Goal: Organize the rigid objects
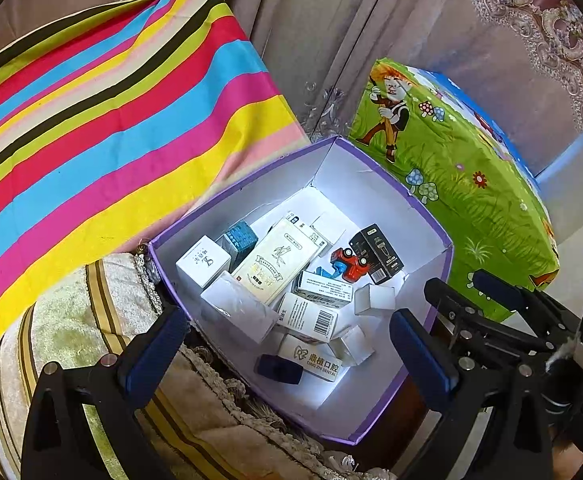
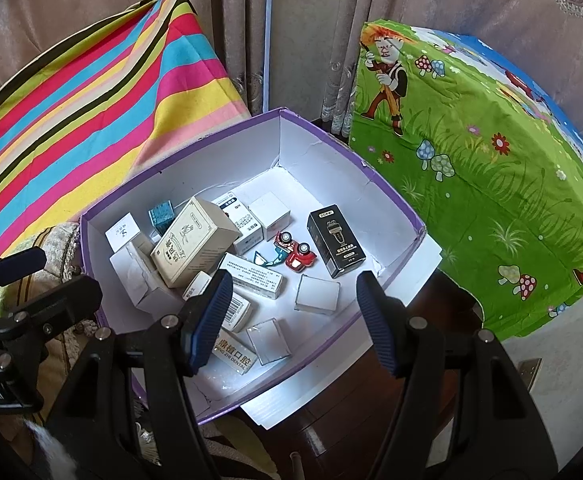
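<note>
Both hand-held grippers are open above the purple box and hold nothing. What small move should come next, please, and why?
Probably lower the right hand-held gripper toward the black carton. It stands upright with free space around it, near the red toy car, inside the purple box. The cream carton leans on its neighbours, so it looks harder to grasp.

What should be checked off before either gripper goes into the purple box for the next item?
1. Left gripper open, nothing between its fingers: ok.
2. Right gripper open and empty: ok.
3. Purple box top open, no lid in the way: ok.
4. Black carton upright, standing apart from the others: ok.
5. Red toy car on its wheels: not ok, it lies tipped against a blue piece.
6. Cream carton lying flat: not ok, it leans on the white cartons.
</note>
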{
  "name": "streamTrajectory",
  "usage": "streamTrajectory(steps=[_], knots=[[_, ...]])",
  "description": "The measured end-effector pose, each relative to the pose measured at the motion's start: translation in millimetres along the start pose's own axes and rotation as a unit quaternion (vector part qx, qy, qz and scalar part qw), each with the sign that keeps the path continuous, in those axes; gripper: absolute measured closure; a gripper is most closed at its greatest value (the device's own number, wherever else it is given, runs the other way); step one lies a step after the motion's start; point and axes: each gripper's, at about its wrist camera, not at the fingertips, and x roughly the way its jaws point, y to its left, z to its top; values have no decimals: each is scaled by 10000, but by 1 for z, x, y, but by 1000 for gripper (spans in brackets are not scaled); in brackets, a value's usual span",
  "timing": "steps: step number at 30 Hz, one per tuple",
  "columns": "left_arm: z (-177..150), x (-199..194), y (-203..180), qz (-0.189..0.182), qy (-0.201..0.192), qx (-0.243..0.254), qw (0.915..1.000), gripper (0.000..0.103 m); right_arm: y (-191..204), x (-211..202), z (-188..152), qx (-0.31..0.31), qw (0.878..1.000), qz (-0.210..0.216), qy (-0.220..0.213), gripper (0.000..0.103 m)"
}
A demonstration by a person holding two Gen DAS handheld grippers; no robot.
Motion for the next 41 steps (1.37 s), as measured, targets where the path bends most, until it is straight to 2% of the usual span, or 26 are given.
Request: streamTrajectory(steps=[35, 41], knots=[[-2, 6, -2, 29, 144, -6, 9999, 0, -2, 2, 0, -2, 10000, 22, 16, 35], [-2, 9, -5, -66, 198, 54, 9998, 0, -3, 2, 0, -5, 10000, 20, 23, 35]])
